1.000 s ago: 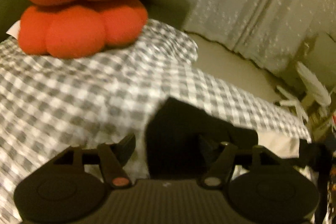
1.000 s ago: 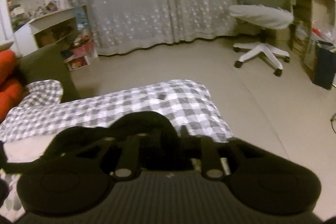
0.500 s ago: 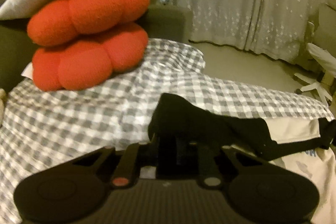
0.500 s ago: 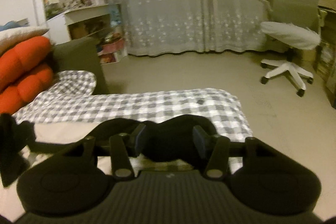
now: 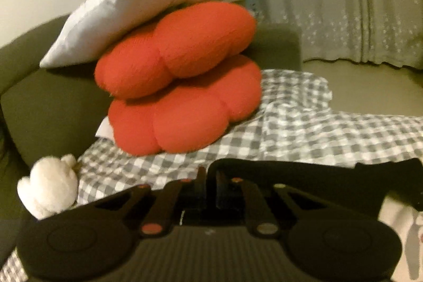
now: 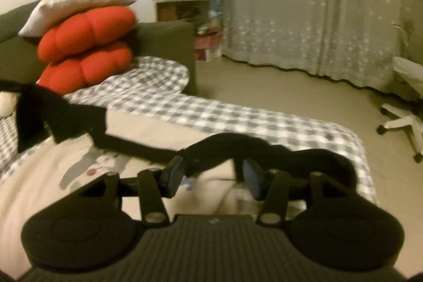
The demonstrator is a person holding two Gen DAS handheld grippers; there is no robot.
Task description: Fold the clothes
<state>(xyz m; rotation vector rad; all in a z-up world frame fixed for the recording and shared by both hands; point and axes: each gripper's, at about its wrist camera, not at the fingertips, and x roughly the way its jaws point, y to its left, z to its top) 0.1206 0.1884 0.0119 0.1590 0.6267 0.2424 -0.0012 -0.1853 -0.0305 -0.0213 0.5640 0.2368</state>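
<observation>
A cream garment (image 6: 53,189) with a printed picture and a black edge (image 6: 132,147) lies on a grey-checked cover (image 6: 211,112). My left gripper (image 5: 210,181) is shut on the black edge (image 5: 317,179), which runs off to the right from its tips. My right gripper (image 6: 212,171) holds its blue pads (image 6: 175,173) wide apart around a bunched stretch of the same black edge. The edge hangs as a raised band between the two grippers, with the cream cloth (image 5: 396,216) below it.
Two red cushions (image 5: 179,86) under a white pillow (image 5: 119,17) lean on a dark green sofa back (image 5: 53,110). A white plush toy (image 5: 50,186) sits at the left. Bare floor, a curtain (image 6: 317,17) and a swivel chair base (image 6: 404,123) lie beyond the cover.
The left jaws closed on the black edge and rose with it. Both views swung left, bringing the cushions, pillow and plush toy further in. The black edge is now pulled out longer.
</observation>
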